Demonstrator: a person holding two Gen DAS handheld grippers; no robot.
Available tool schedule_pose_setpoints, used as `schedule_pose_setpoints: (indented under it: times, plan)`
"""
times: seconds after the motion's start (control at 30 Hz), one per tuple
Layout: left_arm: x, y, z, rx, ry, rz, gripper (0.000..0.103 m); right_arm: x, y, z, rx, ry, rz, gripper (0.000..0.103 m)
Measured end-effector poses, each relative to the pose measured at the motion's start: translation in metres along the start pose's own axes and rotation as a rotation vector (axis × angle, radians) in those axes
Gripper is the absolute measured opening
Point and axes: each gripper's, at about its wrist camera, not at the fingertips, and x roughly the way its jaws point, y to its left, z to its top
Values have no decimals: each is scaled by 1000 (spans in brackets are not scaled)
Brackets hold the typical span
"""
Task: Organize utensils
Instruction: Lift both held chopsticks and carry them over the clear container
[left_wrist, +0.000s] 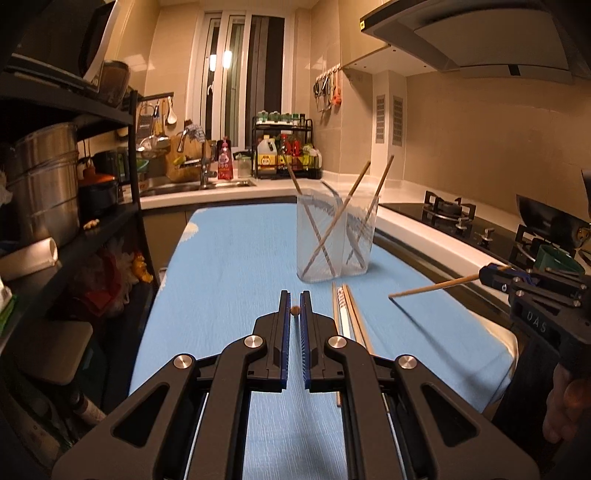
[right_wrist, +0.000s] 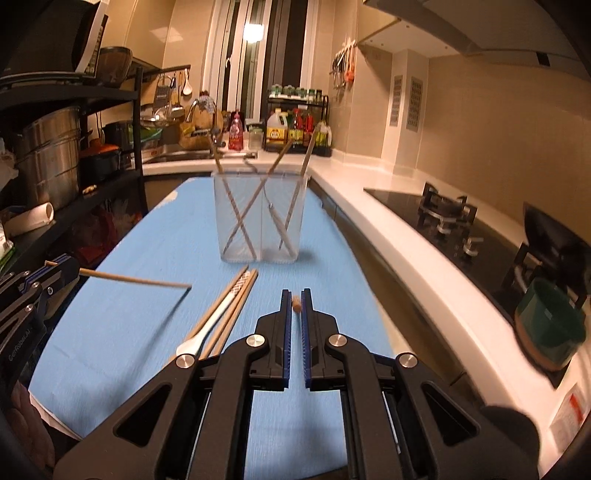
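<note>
Wooden and pale, a single chopstick (right_wrist: 135, 279) is pinched in each hand-held gripper: the left gripper (left_wrist: 294, 311) shows one end-on between its nearly closed jaws, and the right gripper (right_wrist: 295, 305) likewise grips its own stick (left_wrist: 434, 287). Ahead of both grippers, the clear plastic two-compartment holder (right_wrist: 260, 214) stands upright with several chopsticks leaning inside. Each held stick's long axis lies roughly level, so tipping upright is judged necessary before insertion; neither gripper looks clearly nearer. Between gripper and holder, a white spoon (right_wrist: 207, 330) and loose chopsticks (right_wrist: 236, 310) rest on the blue cloth (right_wrist: 129, 332), beside the kitchen's white counter (right_wrist: 388, 229).
</note>
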Motion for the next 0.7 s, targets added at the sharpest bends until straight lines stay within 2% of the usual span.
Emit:
schedule_pose_setpoints:
  times: [0.17, 0.37, 0.7]
  plan:
    - [3, 1, 28, 23, -19, 9, 5, -3, -13, 39, 2, -24, 47, 5]
    - [12, 5, 64, 20, -16, 0, 5, 8, -24, 76, 4, -1, 90, 5]
    - [29, 9, 109, -29, 66, -49, 5, 9, -27, 119, 23, 20, 149, 5]
